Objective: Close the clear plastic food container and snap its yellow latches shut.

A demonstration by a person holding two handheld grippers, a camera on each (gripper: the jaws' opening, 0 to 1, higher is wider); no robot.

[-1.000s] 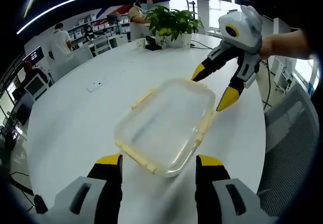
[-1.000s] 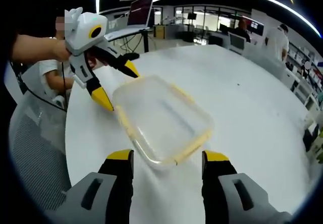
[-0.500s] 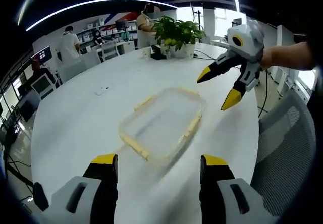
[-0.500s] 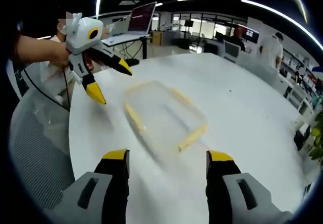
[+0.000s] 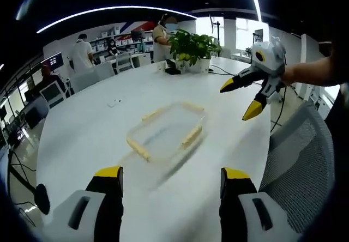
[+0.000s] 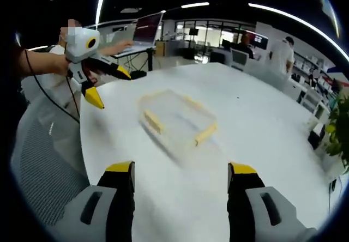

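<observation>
The clear plastic food container (image 5: 166, 131) with yellow latches lies flat on the white round table (image 5: 82, 133), lid on. In the left gripper view my left gripper (image 5: 170, 183) stands open well short of it, and my right gripper (image 5: 242, 97) hangs open in the air to the container's far right. The right gripper view shows the container (image 6: 177, 116) mid-table, my right gripper (image 6: 181, 180) open below it, and my left gripper (image 6: 106, 86) open at the upper left, held in a hand.
A potted green plant (image 5: 192, 41) stands at the table's far edge. A grey mesh chair (image 5: 297, 160) sits at the table's right side. People stand and sit among desks and monitors in the background. A laptop (image 6: 143, 30) sits on a stand beyond the table.
Both grippers have drawn back and up from the container, which now looks smaller and farther away in both views. The container stays on the table.
</observation>
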